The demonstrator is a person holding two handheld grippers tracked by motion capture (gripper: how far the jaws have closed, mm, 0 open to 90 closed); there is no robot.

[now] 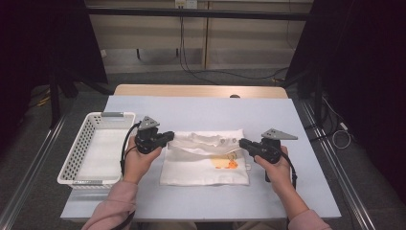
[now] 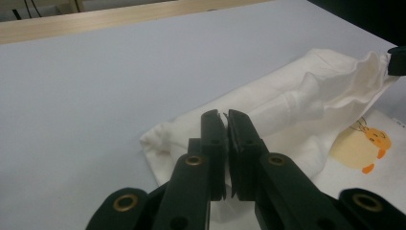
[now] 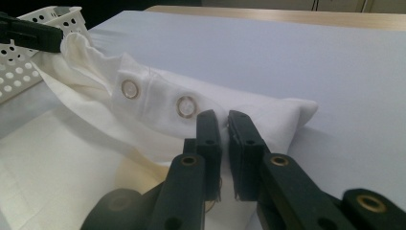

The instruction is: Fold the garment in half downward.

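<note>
**Two grippers pinching the far hem of one white garment, mid-fold**

Two hands enter from the near edge of the bench, each in a pink sleeve. The left gripper [image 1: 168, 137] and the right gripper [image 1: 242, 142] sit at opposite ends of the garment's far edge, tips pointing inward toward each other.

Jaws, left: clenched, almost no gap between the pads in the left gripper view [image 2: 225, 139], with the bunched left corner of the cloth at their tips; I judge a thin pinch of fabric is held. Jaws, right: likewise clenched [image 3: 224, 139], just beside the metal snaps, grasping the right corner of the same hem.

Task item: a white cotton baby garment with a yellow chick print [image 1: 206, 158], lying flat near the middle of the pale blue bench [image 1: 201, 108], its far hem gathered and slightly raised between the two grippers.

Technique note (judgement): the step appears to be a fold of the far hem toward the person. Keep both pinches level and the hem taut between them, move both hands together at one pace, lay the edge down square over the print, and release only once it rests flat. Uneven travel would skew the fold.

Counts, near to far:
- hands: 2
- grippers: 2
- garments: 1
- chick prints [image 2: 371, 143]: 1
- round metal snaps [image 3: 186, 106]: 2 seen
- white perforated plastic basket [image 1: 76, 151]: 1, left of the garment, nothing visible inside
</note>
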